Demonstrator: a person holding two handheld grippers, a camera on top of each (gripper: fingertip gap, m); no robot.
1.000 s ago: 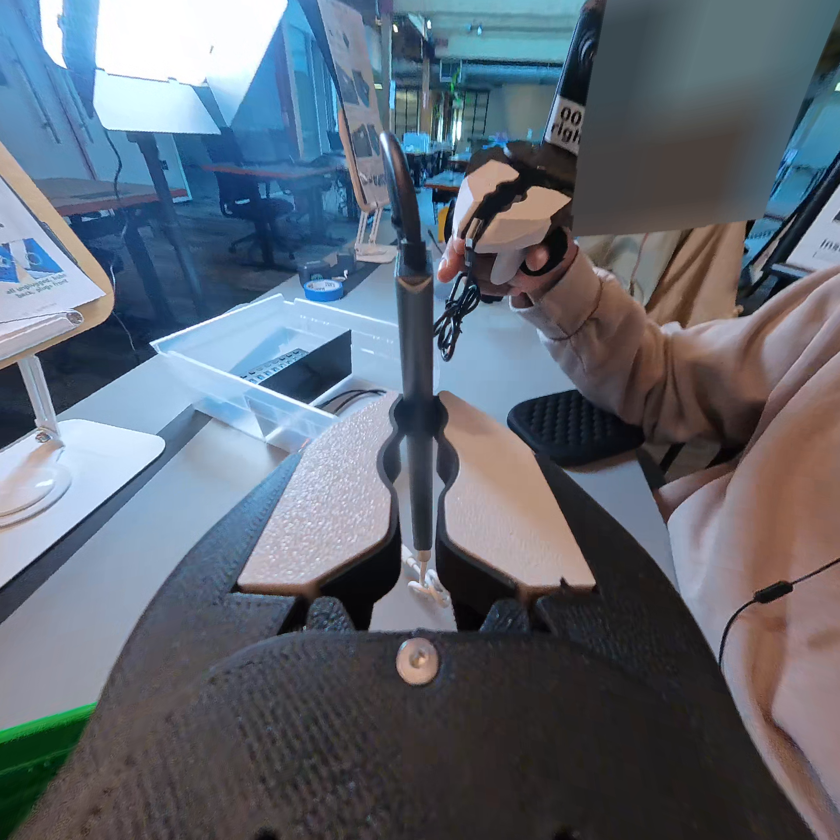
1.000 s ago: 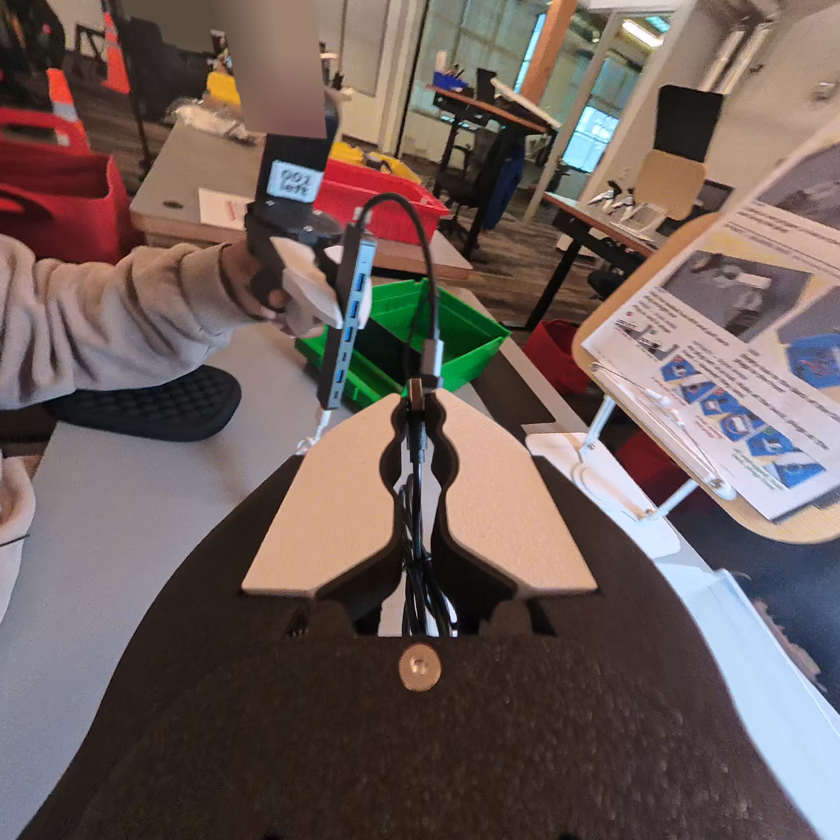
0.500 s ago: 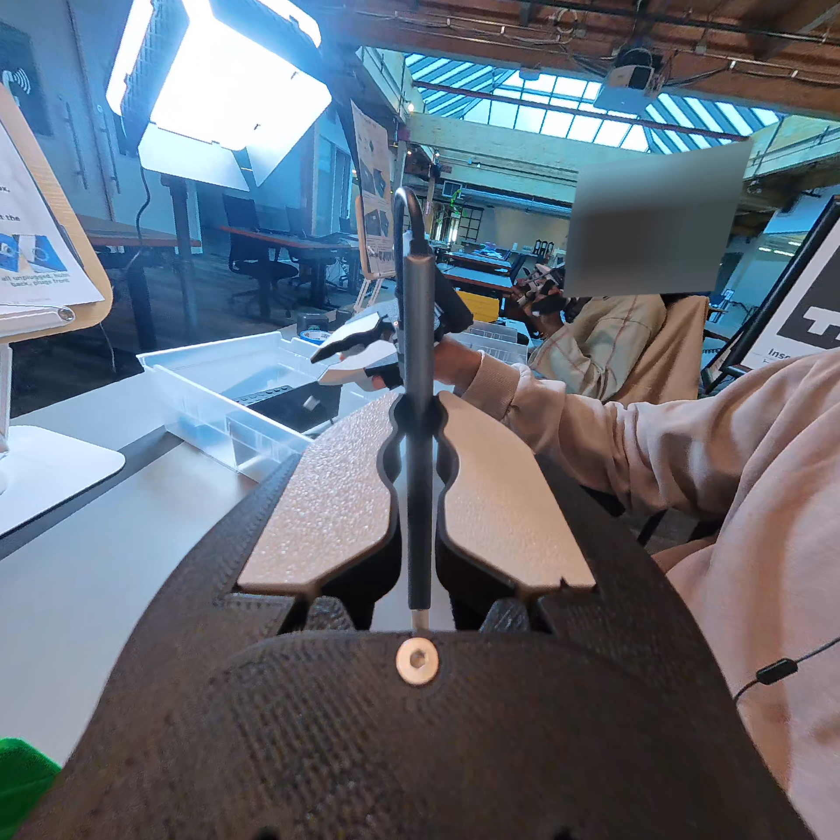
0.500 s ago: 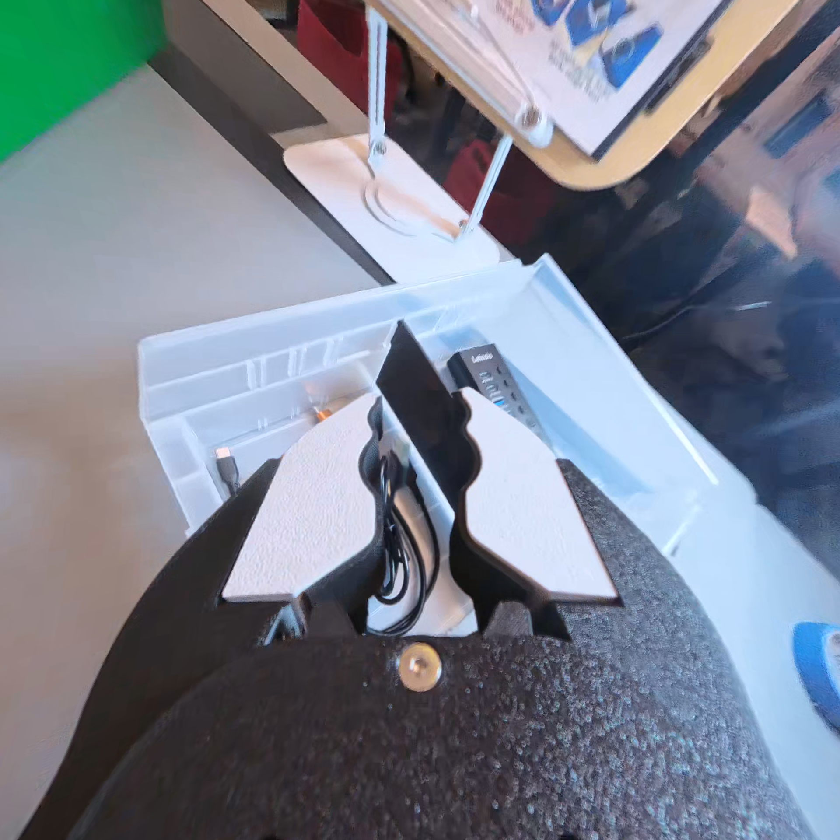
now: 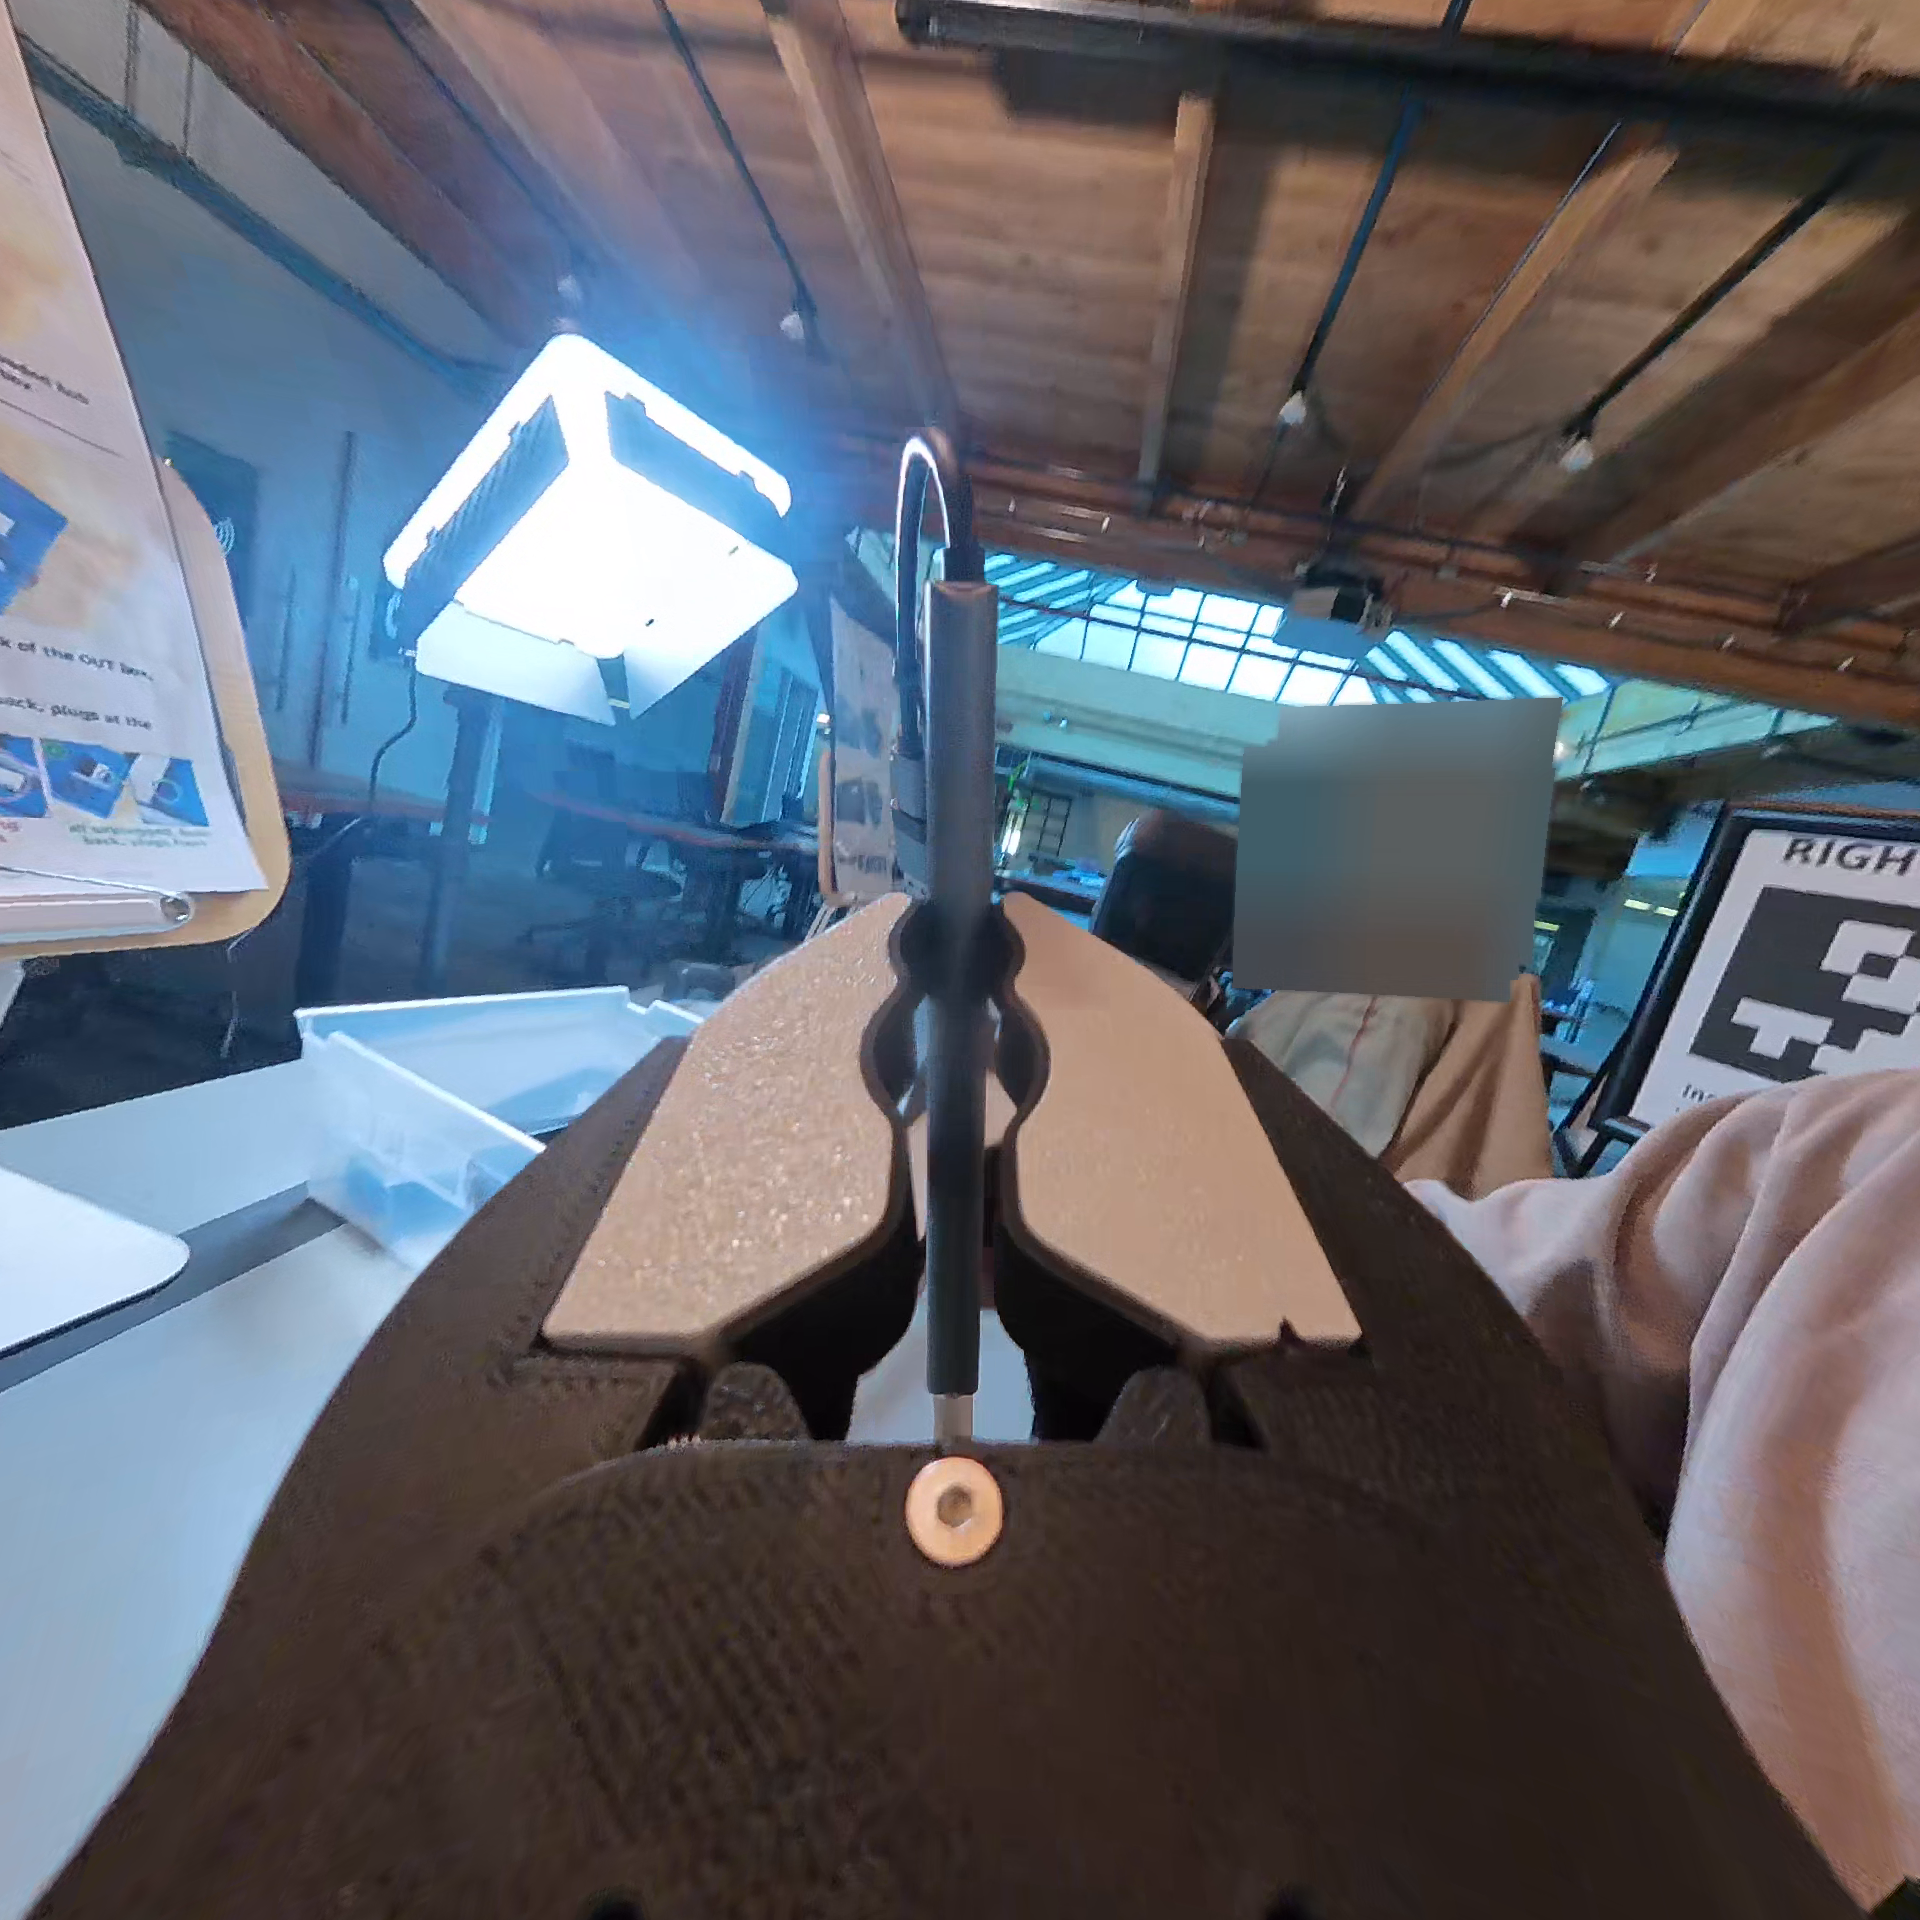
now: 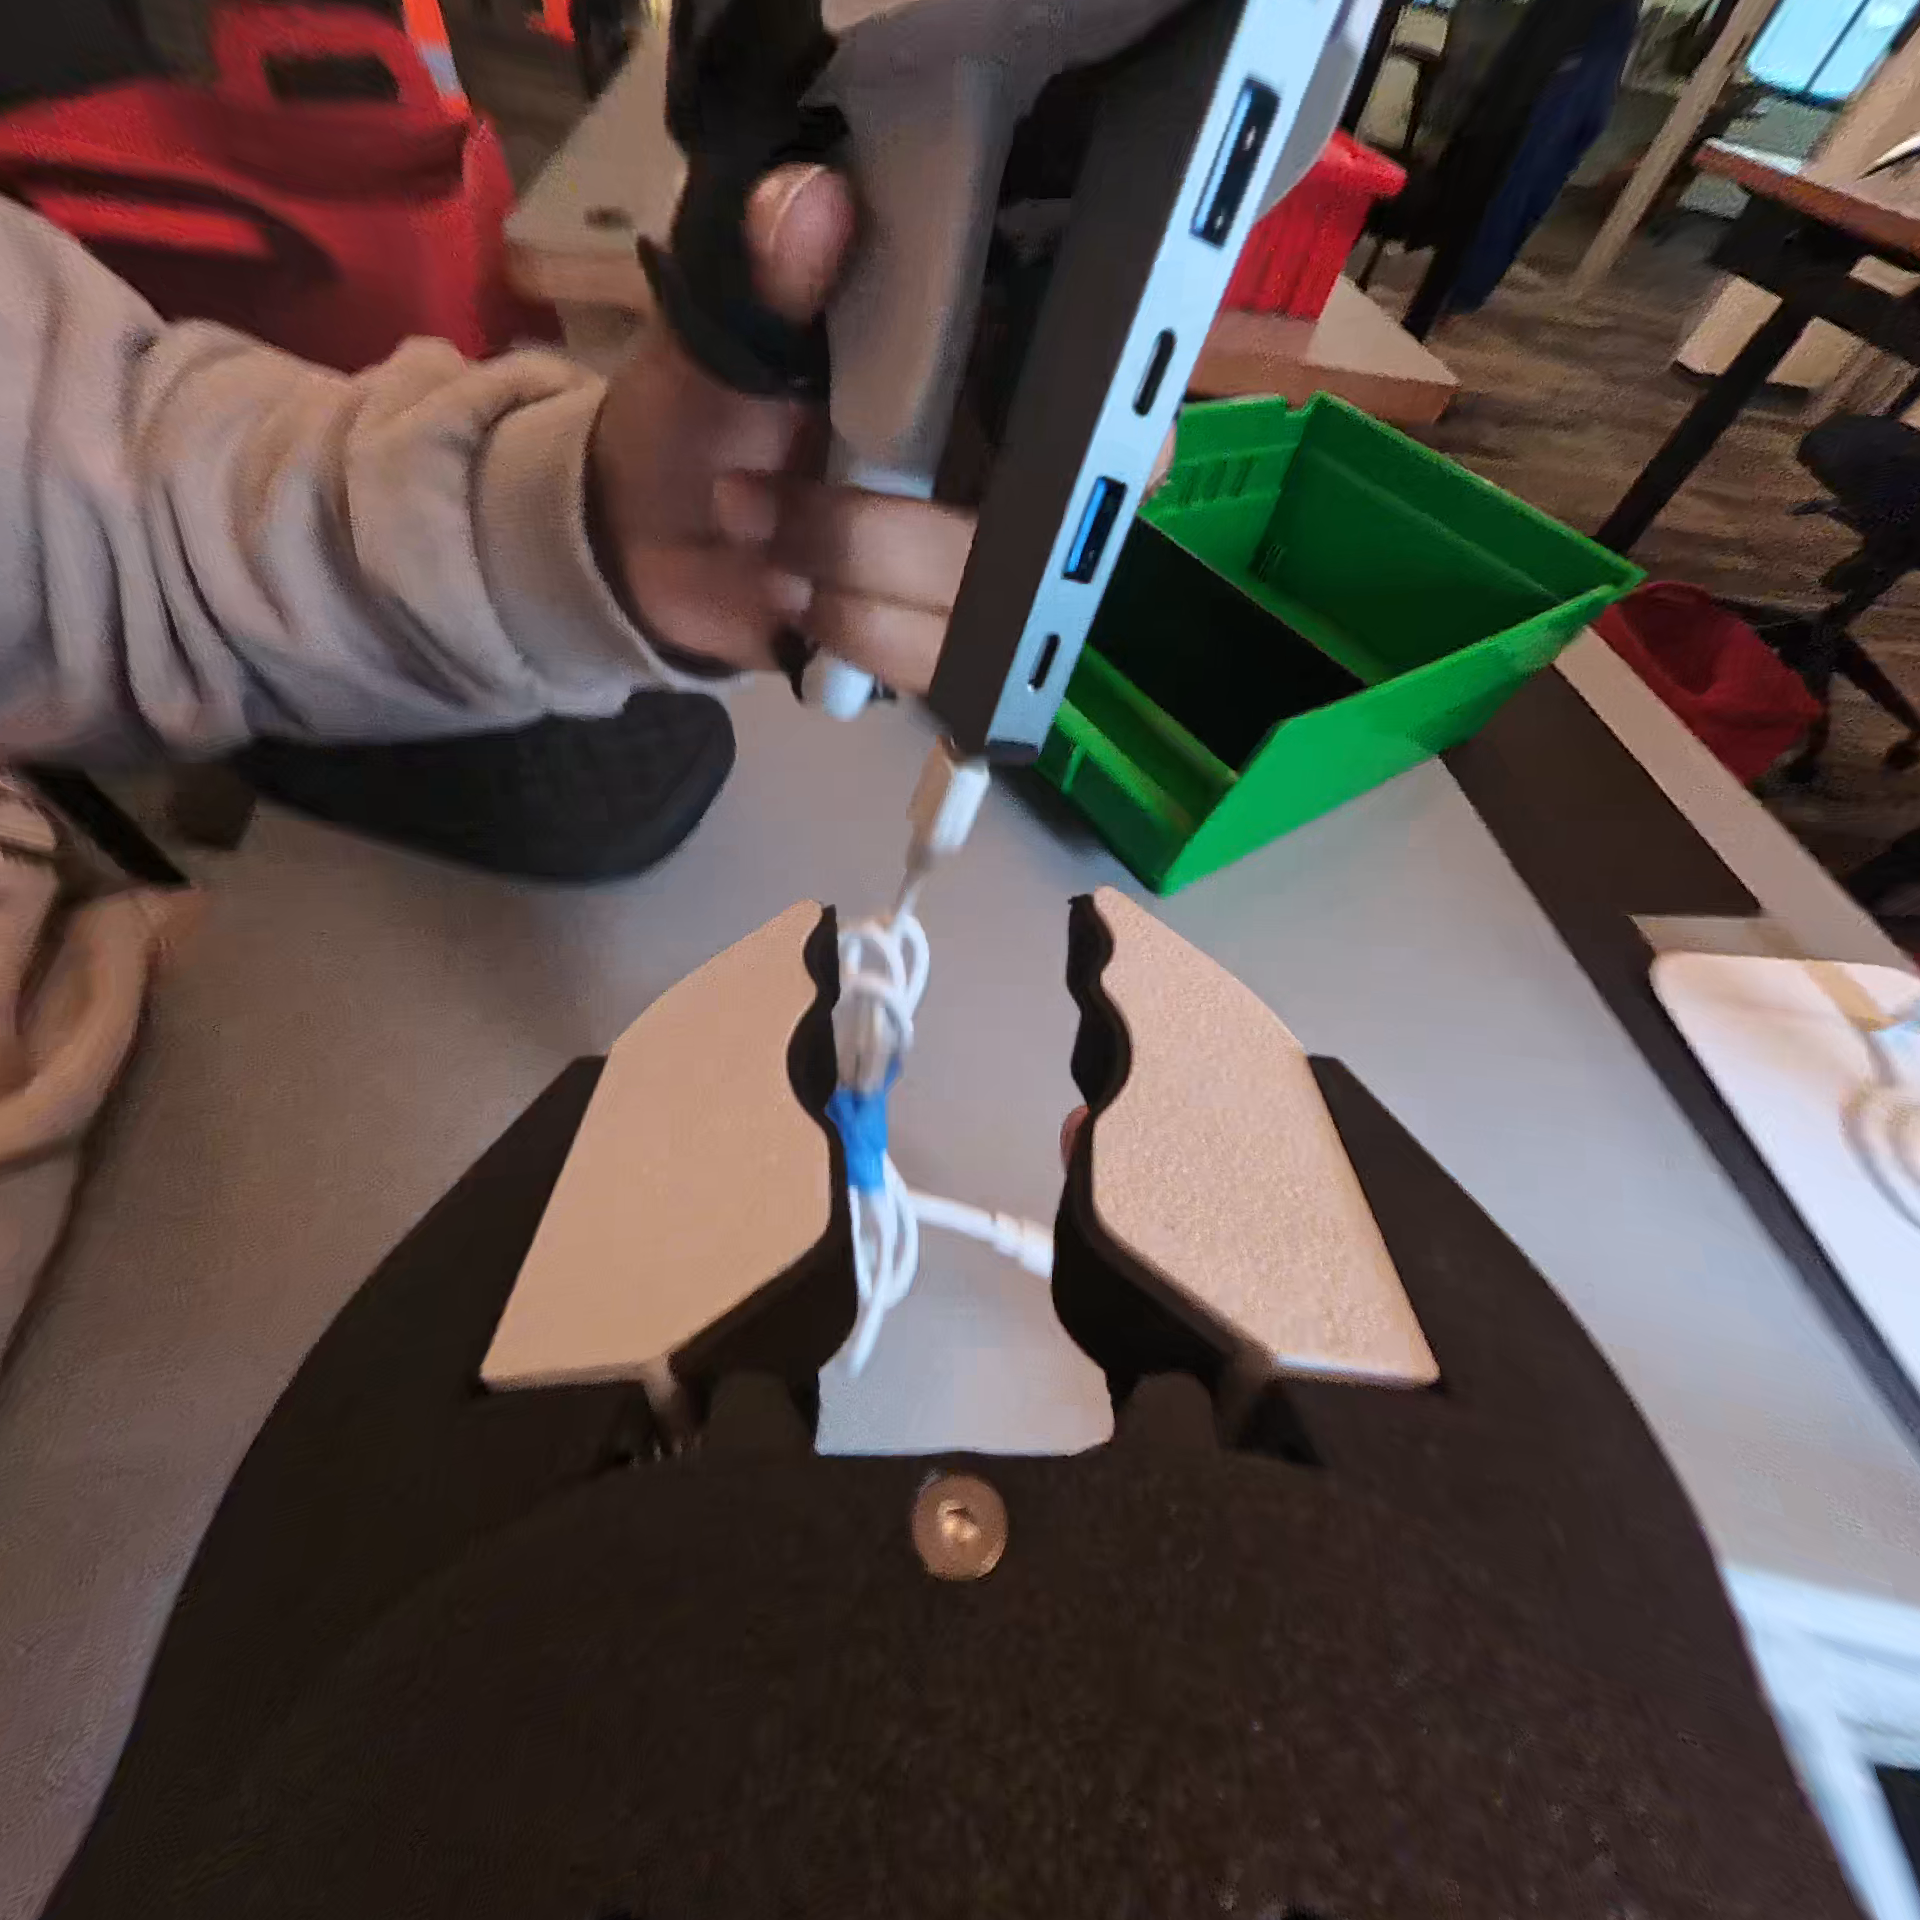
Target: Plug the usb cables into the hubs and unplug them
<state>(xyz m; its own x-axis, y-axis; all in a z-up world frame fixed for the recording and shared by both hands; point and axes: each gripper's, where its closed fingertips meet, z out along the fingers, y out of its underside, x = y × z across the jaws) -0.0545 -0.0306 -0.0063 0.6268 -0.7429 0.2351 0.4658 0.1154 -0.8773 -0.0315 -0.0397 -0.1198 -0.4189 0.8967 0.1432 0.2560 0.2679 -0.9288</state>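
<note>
My left gripper (image 5: 956,935) is shut on a thin grey USB hub (image 5: 958,727), held upright and edge-on, with a black cable (image 5: 920,499) looping from its top. In the right wrist view the same hub (image 6: 1101,416) hangs slanted above the table, gripped by the left gripper's grey finger (image 6: 904,260). A white cable bundle (image 6: 883,997) tied with blue tape hangs from a connector (image 6: 951,800) at the hub's lower end. My right gripper (image 6: 951,914) is open, and the white bundle lies between its jaws, close to the left finger.
A green bin (image 6: 1455,623) stands behind the hub on the grey table (image 6: 364,1039). A black wrist pad (image 6: 499,779) lies at the left. A white stand base (image 6: 1787,1091) is at the right. A clear plastic tray (image 5: 457,1049) and a document stand (image 5: 125,727) sit to the left. My hands' fingertips stand some 11 cm from each other. The white stand base (image 6: 1787,1091) lies around 40 cm away from my right fingertips.
My right gripper no longer holds the black cable; it left the clear tray and now sits open around the white cable under the hub. My left gripper tilted upward with the hub.
</note>
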